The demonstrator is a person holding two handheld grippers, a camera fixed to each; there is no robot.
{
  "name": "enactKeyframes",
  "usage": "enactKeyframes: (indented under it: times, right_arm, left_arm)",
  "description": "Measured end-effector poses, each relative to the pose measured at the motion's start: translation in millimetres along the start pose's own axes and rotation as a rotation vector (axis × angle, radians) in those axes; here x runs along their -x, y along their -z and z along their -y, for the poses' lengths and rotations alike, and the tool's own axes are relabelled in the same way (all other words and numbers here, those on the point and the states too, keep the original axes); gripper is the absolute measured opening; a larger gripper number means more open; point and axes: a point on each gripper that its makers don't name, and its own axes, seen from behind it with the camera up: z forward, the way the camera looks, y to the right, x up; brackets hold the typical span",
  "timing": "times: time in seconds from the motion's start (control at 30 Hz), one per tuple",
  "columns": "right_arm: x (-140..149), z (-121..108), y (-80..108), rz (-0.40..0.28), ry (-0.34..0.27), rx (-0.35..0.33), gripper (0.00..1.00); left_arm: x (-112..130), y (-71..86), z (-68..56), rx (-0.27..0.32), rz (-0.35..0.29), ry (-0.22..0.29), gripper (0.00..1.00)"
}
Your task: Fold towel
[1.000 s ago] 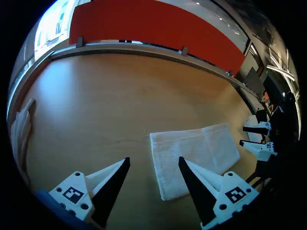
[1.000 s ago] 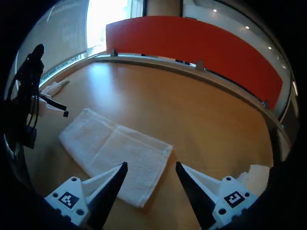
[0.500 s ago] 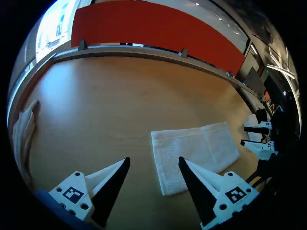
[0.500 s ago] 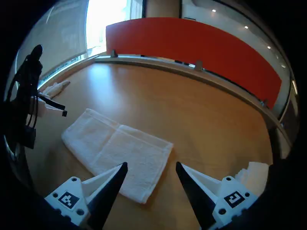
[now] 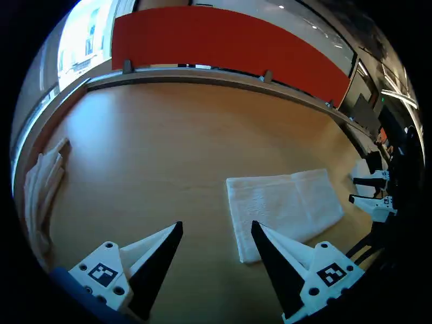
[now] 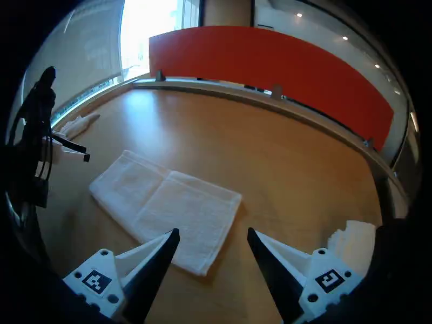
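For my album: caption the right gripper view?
Open right gripper facing a folded white towel on a wooden table.

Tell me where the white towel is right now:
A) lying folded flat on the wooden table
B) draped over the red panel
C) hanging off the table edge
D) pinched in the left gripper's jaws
A: the towel lies folded flat on the table, and the left gripper and right gripper both have open jaws gripping nothing.
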Motion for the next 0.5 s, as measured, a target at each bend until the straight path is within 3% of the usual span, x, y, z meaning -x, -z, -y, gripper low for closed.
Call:
enactKeyframes:
  times: [0.2,0.5]
  right_arm:
    - [1.7,1.5,2.2,0.0,0.008,-0.006,0.98]
    - [1.9,3.1,-0.1,0.003,0.016,-0.018,0.98]
  left_arm:
    - [-0.4,9.9,11.3,-0.045,-0.023,-0.004,0.94]
    - [4.6,19.1,18.8,-0.071,-0.023,0.007,0.94]
